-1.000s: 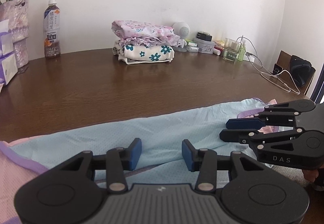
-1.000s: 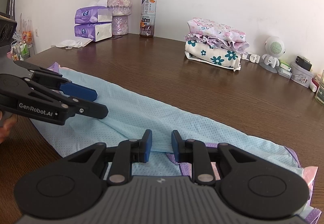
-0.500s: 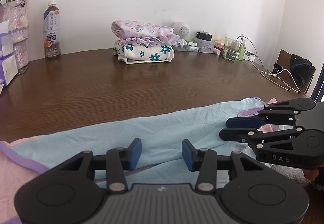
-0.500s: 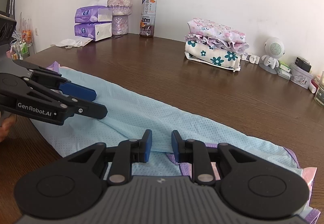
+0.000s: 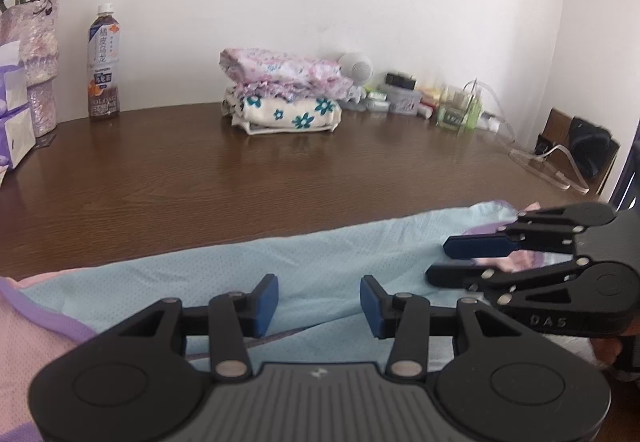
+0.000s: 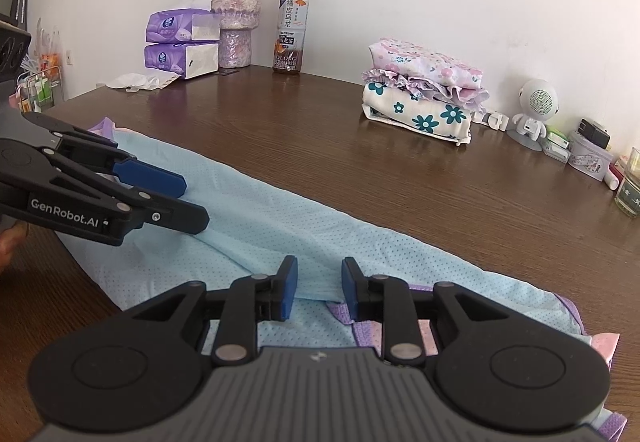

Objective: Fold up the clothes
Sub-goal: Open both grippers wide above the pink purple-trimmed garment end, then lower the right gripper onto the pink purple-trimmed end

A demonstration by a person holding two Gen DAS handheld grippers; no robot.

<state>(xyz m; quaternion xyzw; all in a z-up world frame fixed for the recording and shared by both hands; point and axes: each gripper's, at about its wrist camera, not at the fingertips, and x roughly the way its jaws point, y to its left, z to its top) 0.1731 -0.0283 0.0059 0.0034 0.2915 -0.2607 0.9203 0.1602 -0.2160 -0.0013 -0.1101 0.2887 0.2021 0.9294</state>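
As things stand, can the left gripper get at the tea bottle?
Probably not without moving: the left gripper hangs over the blue garment, and the tea bottle stands across bare table by the wall. Nothing blocks the way.

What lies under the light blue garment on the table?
Under the light blue garment, a purple-trimmed pink layer peeks out at its near edge and at the corner. How far the pink extends beneath is covered. The wooden table carries both.
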